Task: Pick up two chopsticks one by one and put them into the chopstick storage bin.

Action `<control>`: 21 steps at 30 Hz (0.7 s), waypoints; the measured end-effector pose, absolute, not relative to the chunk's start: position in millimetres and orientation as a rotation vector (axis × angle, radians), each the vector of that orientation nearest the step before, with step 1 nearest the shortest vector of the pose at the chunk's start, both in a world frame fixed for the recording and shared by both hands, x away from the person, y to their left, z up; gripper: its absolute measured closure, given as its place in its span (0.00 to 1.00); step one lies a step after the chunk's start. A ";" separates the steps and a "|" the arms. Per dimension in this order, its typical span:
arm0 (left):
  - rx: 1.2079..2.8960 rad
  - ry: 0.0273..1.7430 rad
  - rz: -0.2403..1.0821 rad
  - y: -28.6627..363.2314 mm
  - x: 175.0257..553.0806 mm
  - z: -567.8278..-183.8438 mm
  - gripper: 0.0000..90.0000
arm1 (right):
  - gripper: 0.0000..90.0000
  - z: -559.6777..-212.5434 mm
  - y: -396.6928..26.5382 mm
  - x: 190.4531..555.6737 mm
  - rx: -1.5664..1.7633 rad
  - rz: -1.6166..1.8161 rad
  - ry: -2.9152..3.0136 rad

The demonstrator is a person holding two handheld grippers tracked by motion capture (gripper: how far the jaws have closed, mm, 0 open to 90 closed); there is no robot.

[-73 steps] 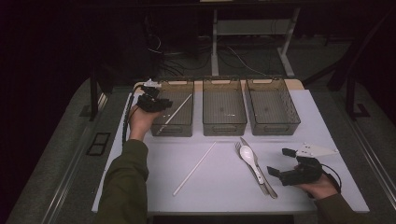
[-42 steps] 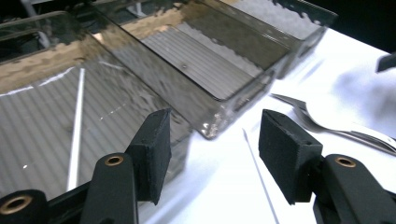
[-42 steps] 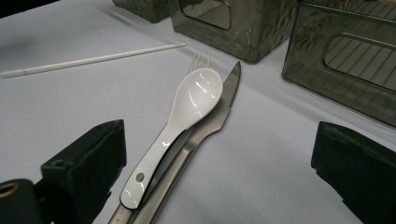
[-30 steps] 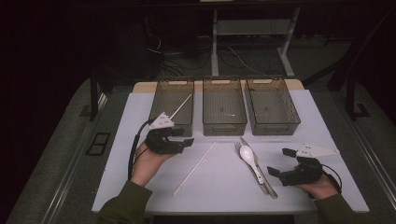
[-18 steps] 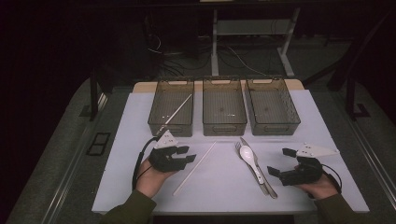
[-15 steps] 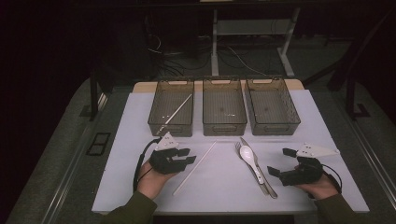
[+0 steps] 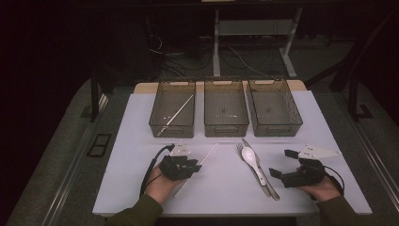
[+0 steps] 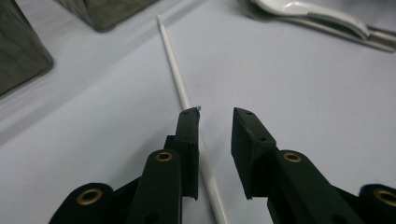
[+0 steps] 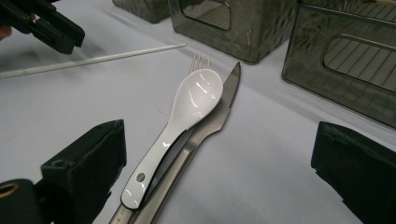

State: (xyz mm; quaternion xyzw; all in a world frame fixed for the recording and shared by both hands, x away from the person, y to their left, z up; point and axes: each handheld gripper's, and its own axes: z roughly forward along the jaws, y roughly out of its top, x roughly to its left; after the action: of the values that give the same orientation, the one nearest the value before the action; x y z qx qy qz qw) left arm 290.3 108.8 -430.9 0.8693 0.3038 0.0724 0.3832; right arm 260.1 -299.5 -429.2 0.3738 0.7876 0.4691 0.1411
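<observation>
chopstick (image 7: pixel 205 157): white, lying flat on the table (image 7: pixel 141 117), just in front of the left bin (image 7: pixel 173 109)
axis: diagonal, far tip toward the middle bin (image 7: pixel 226 107), near end toward the person
left gripper (image 8: pixel 215 116): jaws straddle the chopstick, have just been closing, gap remains on one side
right gripper (image 7: pixel 282 163): jaws wide apart, nothing between them, beside the spoon (image 9: pixel 187 112)

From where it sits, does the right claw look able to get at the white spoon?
Probably yes. The right claw stands open beside the spoon, with bare table between them. The spoon lies on top of the knife and fork, so nothing covers it, though a pinch may catch the knife too.
</observation>
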 end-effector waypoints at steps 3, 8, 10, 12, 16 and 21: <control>2.242 0.780 0.181 106.5 290.6 -434.2 0.80 | 0.04 -429.2 -299.5 260.1 1.084 1.353 2.274; 2.260 0.804 0.175 106.7 292.6 -438.6 0.81 | 0.04 -429.2 -299.6 260.2 1.083 1.355 2.273; 2.271 0.815 0.173 107.5 293.7 -440.7 0.81 | 0.04 -429.2 -299.7 260.2 1.083 1.355 2.273; 2.279 0.808 0.170 107.7 295.3 -442.7 0.82 | 0.04 -429.3 -299.7 260.3 1.080 1.356 2.273; 2.282 0.808 0.177 108.1 295.6 -443.1 0.85 | 0.04 -429.2 -299.7 260.3 1.083 1.354 2.273; 2.299 0.787 0.196 107.6 296.1 -442.9 0.89 | 0.04 -429.3 -299.4 260.3 1.082 1.351 2.277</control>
State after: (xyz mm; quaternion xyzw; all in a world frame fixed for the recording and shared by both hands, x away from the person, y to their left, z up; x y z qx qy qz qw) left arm 296.1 107.6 -442.9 0.8853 0.3029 0.0755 0.3447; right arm 260.3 -299.4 -429.3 0.3744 0.7883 0.4678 0.1400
